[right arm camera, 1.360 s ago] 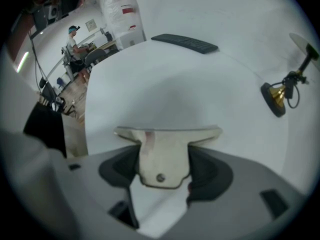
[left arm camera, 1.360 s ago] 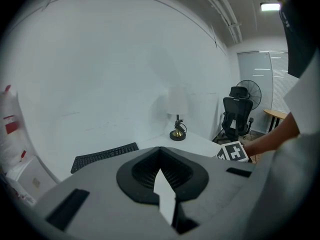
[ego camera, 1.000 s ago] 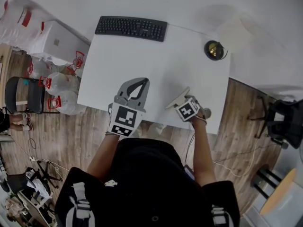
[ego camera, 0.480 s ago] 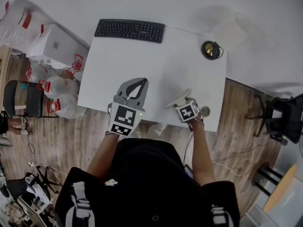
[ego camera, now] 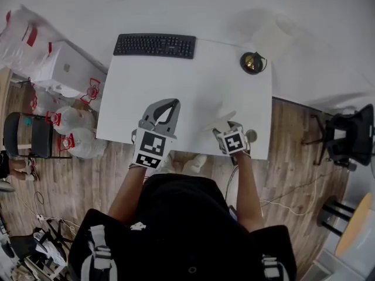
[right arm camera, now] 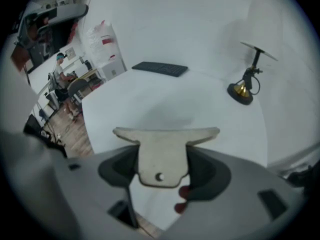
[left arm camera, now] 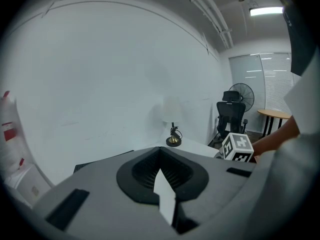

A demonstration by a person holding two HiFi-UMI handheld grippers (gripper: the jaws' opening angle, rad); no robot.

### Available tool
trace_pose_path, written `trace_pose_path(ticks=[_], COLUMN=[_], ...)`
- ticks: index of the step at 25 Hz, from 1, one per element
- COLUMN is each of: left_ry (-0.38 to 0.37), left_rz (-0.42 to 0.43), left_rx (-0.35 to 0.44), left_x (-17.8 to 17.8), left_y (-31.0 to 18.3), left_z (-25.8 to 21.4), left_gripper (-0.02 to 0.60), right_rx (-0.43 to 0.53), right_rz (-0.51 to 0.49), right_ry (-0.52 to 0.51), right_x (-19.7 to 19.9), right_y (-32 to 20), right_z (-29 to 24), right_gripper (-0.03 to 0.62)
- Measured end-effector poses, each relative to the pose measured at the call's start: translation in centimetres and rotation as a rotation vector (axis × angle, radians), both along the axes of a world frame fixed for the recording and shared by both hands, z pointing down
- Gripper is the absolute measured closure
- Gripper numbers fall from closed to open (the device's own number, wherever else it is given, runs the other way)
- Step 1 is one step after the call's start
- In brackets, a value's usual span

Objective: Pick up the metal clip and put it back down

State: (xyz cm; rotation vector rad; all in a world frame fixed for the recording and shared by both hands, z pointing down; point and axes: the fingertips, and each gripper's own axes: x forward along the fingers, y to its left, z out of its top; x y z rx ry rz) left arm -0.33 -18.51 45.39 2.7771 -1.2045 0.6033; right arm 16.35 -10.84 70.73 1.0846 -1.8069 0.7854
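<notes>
- As the head view looks down, the left tongs (ego camera: 170,103) hang over the near edge of the table (ego camera: 135,98), their 2 jaws meeting at the tips around an empty loop.
- Just to the right of them, the right tongs (ego camera: 222,127) are clamped on the metal clip (ego camera: 219,120), a flat pale piece that sticks out past their tips.
- Far beyond the left tongs lies a keyboard (ego camera: 154,45); far beyond the right tongs stands a small lamp (ego camera: 253,62).
- From the left gripper view, the jaws of the left tongs (left arm camera: 161,156) are together with nothing held, only a thin pale slit showing between them.
- Ahead of them stands the lamp (left arm camera: 173,136), and to their right is the marker cube (left arm camera: 236,148) of the right tongs.
- From the right gripper view, the right tongs (right arm camera: 162,170) pinch the stem of the T-shaped metal clip (right arm camera: 165,146), its crossbar lying level ahead of the jaws.
- Beyond the clip, its soft shadow falls on the table (right arm camera: 125,104); the keyboard (right arm camera: 160,68) lies farther ahead and the lamp (right arm camera: 245,86) ahead to the right.
</notes>
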Motion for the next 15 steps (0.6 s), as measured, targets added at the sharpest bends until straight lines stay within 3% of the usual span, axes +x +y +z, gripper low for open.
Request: trace_pose_path(ticks=[15], left_ry=[0.025], left_rz=[0.049], left_rx=[0.091], left_x=[0.0], left_y=[0.6], left_z=[-3.8], left_gripper=[0.557], right_rx=[0.345], right_rz=[0.134], right_ry=[-0.111], right_x=[-1.3], right_y=[-3.4], right_z=[-15.3], right_gripper=[0.306])
